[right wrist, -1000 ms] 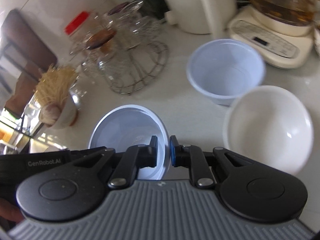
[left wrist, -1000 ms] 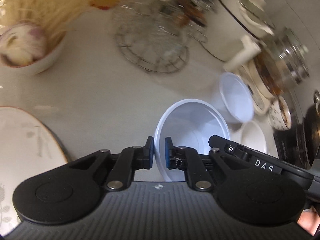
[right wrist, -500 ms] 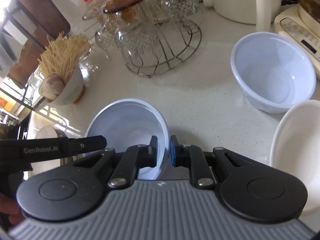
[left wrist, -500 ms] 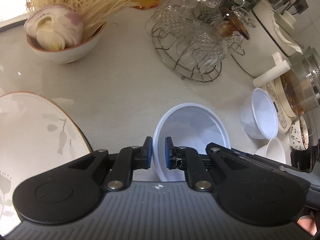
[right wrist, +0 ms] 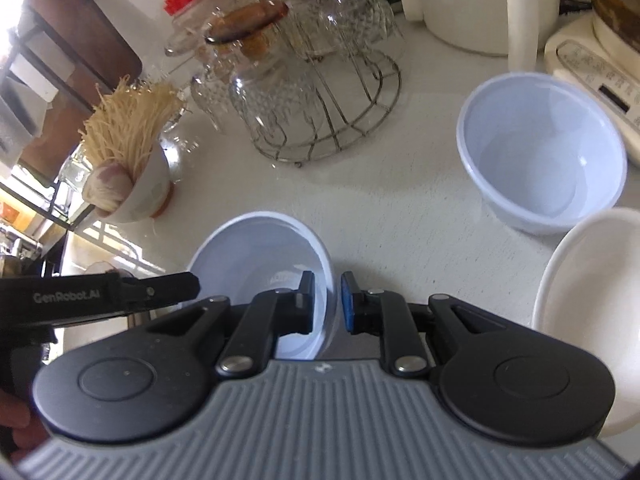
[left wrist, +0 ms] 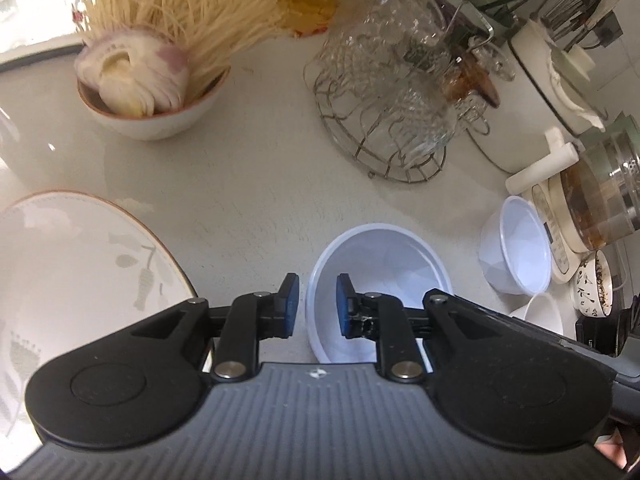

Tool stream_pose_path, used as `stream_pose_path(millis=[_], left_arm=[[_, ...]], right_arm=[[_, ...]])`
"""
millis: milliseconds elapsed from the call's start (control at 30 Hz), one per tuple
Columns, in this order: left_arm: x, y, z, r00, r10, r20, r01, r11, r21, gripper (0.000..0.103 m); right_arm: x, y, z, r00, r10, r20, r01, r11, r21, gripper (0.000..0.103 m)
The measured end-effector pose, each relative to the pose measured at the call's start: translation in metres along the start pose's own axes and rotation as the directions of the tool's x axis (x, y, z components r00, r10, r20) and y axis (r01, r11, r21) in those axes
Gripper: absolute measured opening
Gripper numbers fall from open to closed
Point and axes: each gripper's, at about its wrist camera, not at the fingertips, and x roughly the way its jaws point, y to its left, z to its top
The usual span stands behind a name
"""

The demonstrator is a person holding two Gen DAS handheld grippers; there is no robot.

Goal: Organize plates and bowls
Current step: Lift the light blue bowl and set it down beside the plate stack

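Both grippers hold one pale blue plastic bowl [left wrist: 380, 264] above the counter; it also shows in the right wrist view [right wrist: 256, 248]. My left gripper [left wrist: 314, 306] has its jaws around the bowl's left rim, opened a little. My right gripper [right wrist: 327, 302] is shut on the bowl's right rim. A second pale blue bowl [right wrist: 540, 152] stands on the counter to the right, also in the left wrist view [left wrist: 516, 254]. A white bowl [right wrist: 592, 304] sits at the right edge. A large white leaf-patterned plate [left wrist: 80, 280] lies at the left.
A bowl of dried noodles and onion [left wrist: 156, 80] stands at the back left. A wire rack with glass cups [left wrist: 392, 112] is at the back middle. A white cooker [left wrist: 560, 76], a glass kettle on its base [left wrist: 600, 200] and a small patterned bowl [left wrist: 594, 290] crowd the right.
The left gripper's jaws have opened somewhat around the bowl's rim. Both grippers and the bowl shifted left, toward the plate and the noodle bowl.
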Motion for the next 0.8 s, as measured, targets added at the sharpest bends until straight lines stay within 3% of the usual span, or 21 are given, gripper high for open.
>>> stream_pose_path(millis=[100,167,433,800], left_arm=[[-0.013,-0.005,0.001,1.000,0.001,0.019,-0.001,1.000,0.004,0.022],[-0.022,-0.009,0.001,0.999,-0.003,0.033,0.003,1.000,0.007,0.022],[-0.070,-0.045,-0.006,0.995,0.006,0.102,-0.020,0.990,0.139,0.022],[-0.126,-0.072,-0.021,0.985,-0.044,0.166,0.007,0.977,0.214,0.022]], right_arm=[[-0.013,0.002,0.003,0.999,-0.024,0.037,0.025,1.000,-0.018,0.026],[-0.024,0.002,0.005,0.997,-0.027,0.067,0.028,0.999,-0.022,0.037],[-0.073,0.010,0.007,0.988,-0.035,0.150,0.043,0.998,-0.052,0.037],[-0.132,0.023,-0.001,0.962,-0.051,0.270,0.076,0.994,-0.084,0.036]])
